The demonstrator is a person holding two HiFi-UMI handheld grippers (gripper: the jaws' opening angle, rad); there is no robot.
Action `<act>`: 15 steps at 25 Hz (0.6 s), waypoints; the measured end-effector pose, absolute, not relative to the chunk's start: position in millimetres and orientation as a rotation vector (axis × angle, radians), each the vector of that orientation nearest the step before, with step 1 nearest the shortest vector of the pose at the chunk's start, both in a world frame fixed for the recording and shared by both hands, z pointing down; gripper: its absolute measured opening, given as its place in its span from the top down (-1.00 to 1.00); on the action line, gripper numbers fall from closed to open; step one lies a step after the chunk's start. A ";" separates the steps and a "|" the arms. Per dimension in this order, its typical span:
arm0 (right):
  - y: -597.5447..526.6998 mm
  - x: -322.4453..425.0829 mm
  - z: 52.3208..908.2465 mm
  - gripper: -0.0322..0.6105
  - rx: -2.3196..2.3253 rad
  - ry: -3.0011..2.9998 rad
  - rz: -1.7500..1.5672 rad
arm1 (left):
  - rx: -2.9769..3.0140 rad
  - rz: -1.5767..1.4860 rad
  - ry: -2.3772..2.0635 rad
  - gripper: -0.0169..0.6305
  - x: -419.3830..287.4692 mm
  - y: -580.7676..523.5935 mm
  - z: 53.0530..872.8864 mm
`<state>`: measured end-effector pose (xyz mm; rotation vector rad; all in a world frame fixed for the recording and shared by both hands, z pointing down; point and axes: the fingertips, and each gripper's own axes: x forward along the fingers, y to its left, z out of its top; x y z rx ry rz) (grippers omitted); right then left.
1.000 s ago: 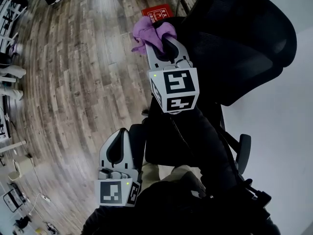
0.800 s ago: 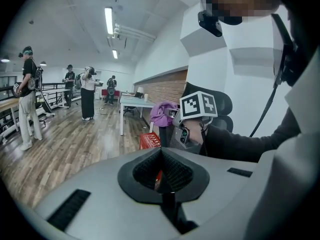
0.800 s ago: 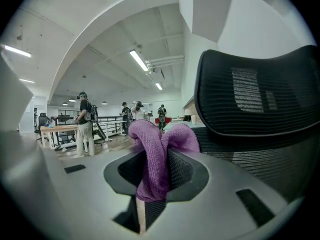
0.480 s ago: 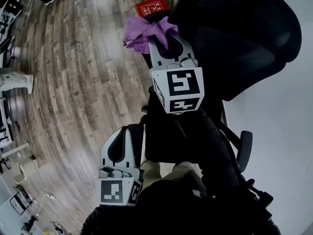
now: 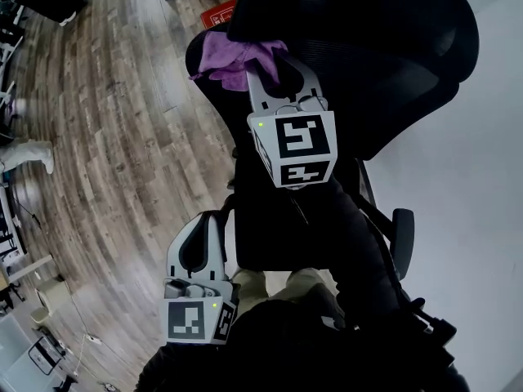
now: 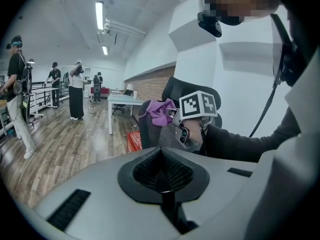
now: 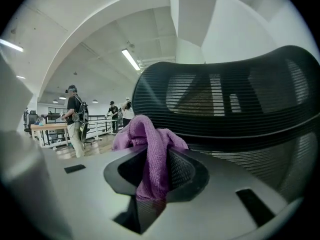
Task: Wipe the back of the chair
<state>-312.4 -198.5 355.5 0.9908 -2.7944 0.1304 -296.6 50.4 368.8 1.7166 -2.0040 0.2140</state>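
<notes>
A black mesh office chair fills the upper right of the head view, and its mesh back looms close in the right gripper view. My right gripper is shut on a purple cloth, whose bunched end lies against the upper left part of the chair back. The left gripper view shows the cloth on the chair back from farther off. My left gripper hangs low by my body, jaws shut, holding nothing.
A wood-plank floor spreads to the left. A red box lies on the floor behind the chair. The chair's armrest juts out at the right. Several people stand far off near a white table.
The chair back has shifted left relative to my right gripper, so the cloth now lies over the dark mesh rather than over the floor. My left gripper has stayed put.
</notes>
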 end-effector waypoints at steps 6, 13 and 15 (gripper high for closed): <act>-212.3 -274.0 357.7 0.60 1.056 -2.763 0.133 | 1.762 0.224 -1.970 0.94 -270.8 39.5 368.5; -251.0 -217.9 340.7 0.60 1.135 -2.718 0.137 | 1.816 0.239 -1.913 0.94 -230.9 1.7 349.6; -262.8 -201.2 330.5 0.60 1.159 -2.704 0.136 | 1.834 0.243 -1.892 0.94 -218.6 -10.6 339.4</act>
